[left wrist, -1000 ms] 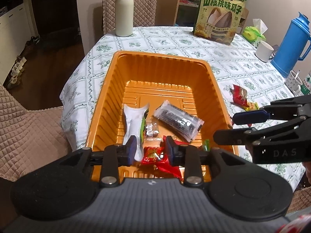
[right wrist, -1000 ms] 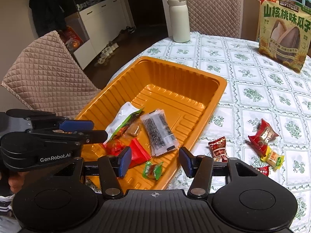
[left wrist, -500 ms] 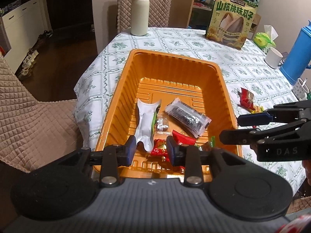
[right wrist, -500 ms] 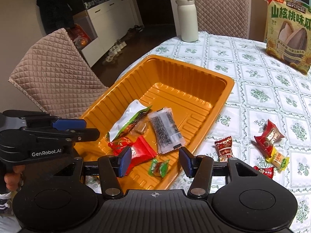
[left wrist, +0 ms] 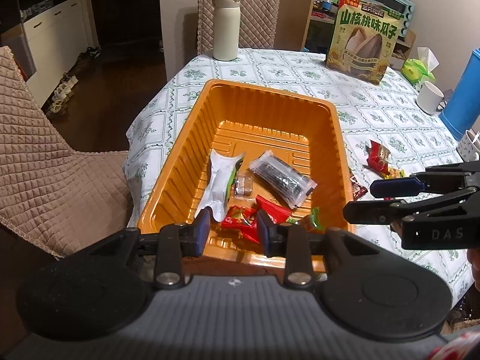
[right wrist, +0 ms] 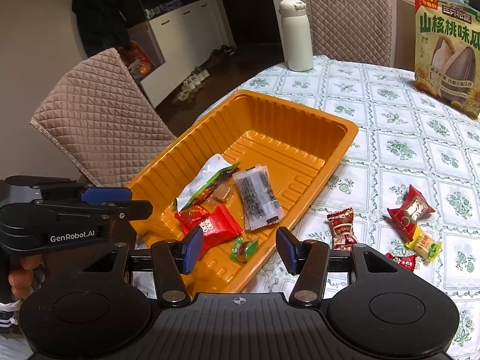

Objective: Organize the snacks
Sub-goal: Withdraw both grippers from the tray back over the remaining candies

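An orange tray sits on the patterned tablecloth and holds several snacks: a white-green packet, a clear dark packet, red packets and a green candy. More wrapped candies lie on the cloth right of the tray: a dark red one, a red one and a yellow one. My left gripper is open and empty above the tray's near edge. My right gripper is open and empty at the tray's near right corner.
A cream flask and a large sunflower-seed bag stand at the table's far side. A white mug and blue jug stand at the right. Quilted chairs flank the table.
Both grippers have drawn back and up from the tray, so more of the table shows. The red packets lie loose in the tray. Both stay open.
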`<move>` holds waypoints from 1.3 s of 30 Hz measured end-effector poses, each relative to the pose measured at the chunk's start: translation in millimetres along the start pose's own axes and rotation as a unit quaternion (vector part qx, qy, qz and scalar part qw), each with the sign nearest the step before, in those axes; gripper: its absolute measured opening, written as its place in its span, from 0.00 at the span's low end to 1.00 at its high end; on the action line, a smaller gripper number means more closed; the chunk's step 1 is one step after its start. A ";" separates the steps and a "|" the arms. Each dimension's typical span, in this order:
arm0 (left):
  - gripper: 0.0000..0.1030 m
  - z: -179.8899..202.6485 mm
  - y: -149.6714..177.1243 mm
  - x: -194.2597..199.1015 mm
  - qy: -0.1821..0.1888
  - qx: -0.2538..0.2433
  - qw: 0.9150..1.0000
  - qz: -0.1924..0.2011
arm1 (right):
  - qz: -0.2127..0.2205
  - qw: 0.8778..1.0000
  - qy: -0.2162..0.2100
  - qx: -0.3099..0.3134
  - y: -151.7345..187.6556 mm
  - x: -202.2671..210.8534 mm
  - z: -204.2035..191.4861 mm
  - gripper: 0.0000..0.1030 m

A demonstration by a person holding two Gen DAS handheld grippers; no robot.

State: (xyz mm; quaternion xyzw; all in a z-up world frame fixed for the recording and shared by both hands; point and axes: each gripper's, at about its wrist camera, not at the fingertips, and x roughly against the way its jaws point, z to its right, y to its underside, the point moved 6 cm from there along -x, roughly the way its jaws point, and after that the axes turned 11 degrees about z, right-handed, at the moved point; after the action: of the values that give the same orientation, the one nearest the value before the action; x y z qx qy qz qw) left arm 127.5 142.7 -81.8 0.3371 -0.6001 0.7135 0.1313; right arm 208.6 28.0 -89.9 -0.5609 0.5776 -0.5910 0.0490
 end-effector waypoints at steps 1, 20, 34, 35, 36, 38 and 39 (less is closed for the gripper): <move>0.30 2.3 0.9 2.1 -0.002 0.001 1.000 0.001 | 0.001 1.000 -0.002 0.000 0.9 2.0 1.0 0.52; 0.32 94.5 21.6 25.5 -0.006 0.019 1.000 0.003 | -0.013 1.000 -0.012 -0.009 34.2 64.8 67.0 0.53; 0.32 179.1 36.0 4.6 0.000 0.018 1.000 -0.003 | -0.023 0.999 0.013 -0.019 56.3 109.0 151.4 0.53; 0.32 183.0 37.0 2.2 0.001 0.017 1.000 -0.004 | -0.023 0.999 0.015 -0.020 57.7 110.6 156.9 0.53; 0.32 187.2 38.0 -0.4 0.001 0.016 1.000 -0.005 | -0.024 0.999 0.017 -0.021 59.0 112.0 162.0 0.53; 0.32 195.6 39.5 -6.1 0.002 0.012 1.000 -0.008 | -0.025 0.999 0.020 -0.023 61.5 114.7 171.1 0.53; 0.32 199.0 40.2 -8.3 0.004 0.011 1.000 -0.008 | -0.025 0.999 0.022 -0.023 62.6 115.8 175.2 0.53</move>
State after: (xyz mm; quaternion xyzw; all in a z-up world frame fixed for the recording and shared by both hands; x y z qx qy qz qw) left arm 174.2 -53.3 -107.5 0.3405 -0.5893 0.7200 0.1353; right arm 255.3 -184.2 -117.8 -0.5634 0.5773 -0.5910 0.0087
